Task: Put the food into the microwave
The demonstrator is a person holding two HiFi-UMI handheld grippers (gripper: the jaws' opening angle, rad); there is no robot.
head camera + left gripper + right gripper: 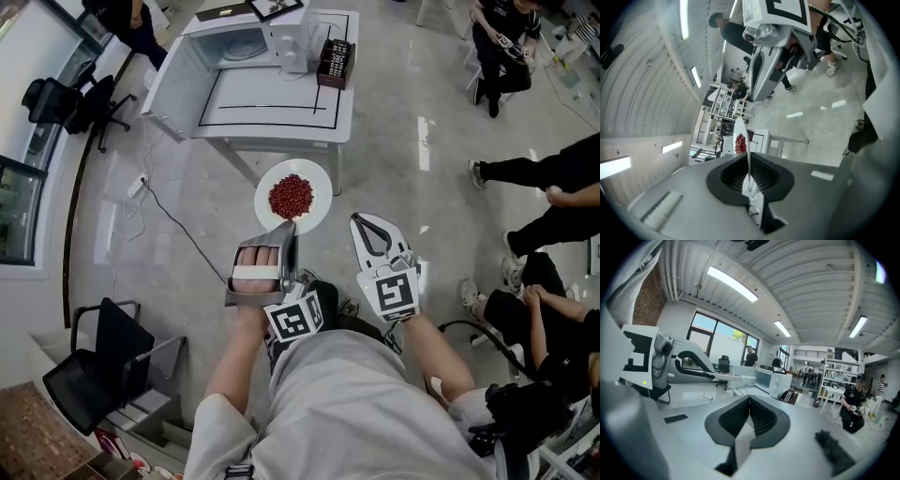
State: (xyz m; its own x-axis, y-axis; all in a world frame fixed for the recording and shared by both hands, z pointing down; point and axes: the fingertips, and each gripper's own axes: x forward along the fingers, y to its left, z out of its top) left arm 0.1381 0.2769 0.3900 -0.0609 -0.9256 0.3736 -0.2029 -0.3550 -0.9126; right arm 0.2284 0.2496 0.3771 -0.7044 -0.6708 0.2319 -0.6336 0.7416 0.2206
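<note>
A white plate (314, 183) heaped with red beans (291, 196) hangs over the floor in front of the table. My left gripper (288, 228) is shut on its near rim. In the left gripper view the plate (741, 129) stands edge-on between the jaws, and the beans (740, 143) show on one face. Just right of the plate my right gripper (364, 223) is shut with nothing in it, apart from the plate. The white microwave (246, 42) stands at the far end of the table (272, 103), its turntable showing. It also shows ahead as the microwave (772, 381) in the right gripper view.
A black keypad device (335, 62) stands on the table beside the microwave. Seated people (553, 197) fill the right side of the room. Black office chairs (103, 361) stand at the left. A cable (178, 230) runs across the floor.
</note>
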